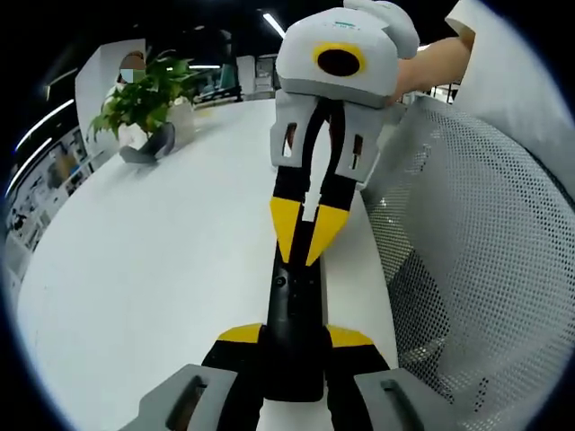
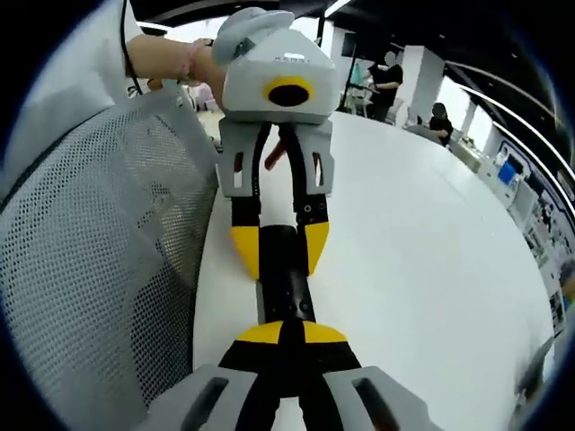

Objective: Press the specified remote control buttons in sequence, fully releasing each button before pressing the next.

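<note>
Between my two tongs lies the black remote, stretched along the edge of the white table, just beside a grey mesh chair back.

From the left gripper view, my left tongs rise at the bottom with their yellow-tipped jaws pressed against the near end of the remote, one on each side, so they pinch it. Facing them, my right tongs come down from the top, their yellow tips drawn close together into a point that meets the far end of the remote, near its small buttons. A hand shows behind them. Further off on the table stands a green plant with a dark grey thing at its foot.

From the right gripper view, the same remote runs between both tools. My right tongs sit at the bottom, yellow tips nearly touching over the remote's near end. The left tongs hold the other end, a jaw on either side. A wrist with a pink band shows above the chair. People stand far off beyond the table.
</note>
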The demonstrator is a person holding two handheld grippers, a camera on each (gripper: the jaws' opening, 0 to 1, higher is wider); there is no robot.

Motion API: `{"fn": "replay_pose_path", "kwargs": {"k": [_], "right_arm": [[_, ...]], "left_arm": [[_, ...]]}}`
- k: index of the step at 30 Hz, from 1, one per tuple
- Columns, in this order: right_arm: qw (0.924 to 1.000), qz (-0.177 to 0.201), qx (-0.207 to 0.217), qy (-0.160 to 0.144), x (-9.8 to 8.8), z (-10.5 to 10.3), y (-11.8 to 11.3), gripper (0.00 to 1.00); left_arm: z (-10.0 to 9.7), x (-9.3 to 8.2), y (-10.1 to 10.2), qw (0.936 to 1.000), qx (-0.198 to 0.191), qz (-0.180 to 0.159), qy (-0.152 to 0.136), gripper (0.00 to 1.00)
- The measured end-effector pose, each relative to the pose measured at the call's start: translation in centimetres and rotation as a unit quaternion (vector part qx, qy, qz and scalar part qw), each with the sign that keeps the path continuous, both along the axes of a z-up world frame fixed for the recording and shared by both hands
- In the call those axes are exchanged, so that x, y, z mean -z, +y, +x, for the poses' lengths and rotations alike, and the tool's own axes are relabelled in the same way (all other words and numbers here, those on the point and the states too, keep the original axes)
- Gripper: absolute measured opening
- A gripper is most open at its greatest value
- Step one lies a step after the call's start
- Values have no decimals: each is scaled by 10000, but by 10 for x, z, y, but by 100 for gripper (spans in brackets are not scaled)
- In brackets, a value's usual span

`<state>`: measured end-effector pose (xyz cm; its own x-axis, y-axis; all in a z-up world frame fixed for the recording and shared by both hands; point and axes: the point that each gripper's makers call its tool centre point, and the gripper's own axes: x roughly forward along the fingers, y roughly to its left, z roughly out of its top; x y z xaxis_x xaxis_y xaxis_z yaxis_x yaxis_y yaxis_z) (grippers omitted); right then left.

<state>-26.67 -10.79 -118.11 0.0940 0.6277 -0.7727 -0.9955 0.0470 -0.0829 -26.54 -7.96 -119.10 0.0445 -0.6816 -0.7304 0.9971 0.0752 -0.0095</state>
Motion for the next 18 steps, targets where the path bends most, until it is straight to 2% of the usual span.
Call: {"fn": "replay_pose_path", "kwargs": {"k": [2, 7, 12, 15, 16, 18], "right_arm": [[9999, -121, -29, 23, 0, 0, 0, 2], [9981, -493, -351, -150, 1, -1, 1, 1], [9893, -1095, -770, -579, 3, -3, 1, 0], [9883, -1314, -678, -383, 4, -2, 2, 0], [9886, -1384, -567, -186, 5, -2, 2, 0], [9891, -1395, -469, -4, 5, -1, 2, 0]], "left_arm": [[0, 0, 0, 10000, -2, -10, 1, 24], [0, 0, 0, 10000, 43, 8, 2, 24], [0, 0, 0, 10000, 47, -13, -4, 24], [0, 1, 0, 10000, 77, 3, -6, 24], [0, 1, -1, 10000, 86, 7, -9, 24], [0, 1, 0, 10000, 87, 2, -10, 24]]}}
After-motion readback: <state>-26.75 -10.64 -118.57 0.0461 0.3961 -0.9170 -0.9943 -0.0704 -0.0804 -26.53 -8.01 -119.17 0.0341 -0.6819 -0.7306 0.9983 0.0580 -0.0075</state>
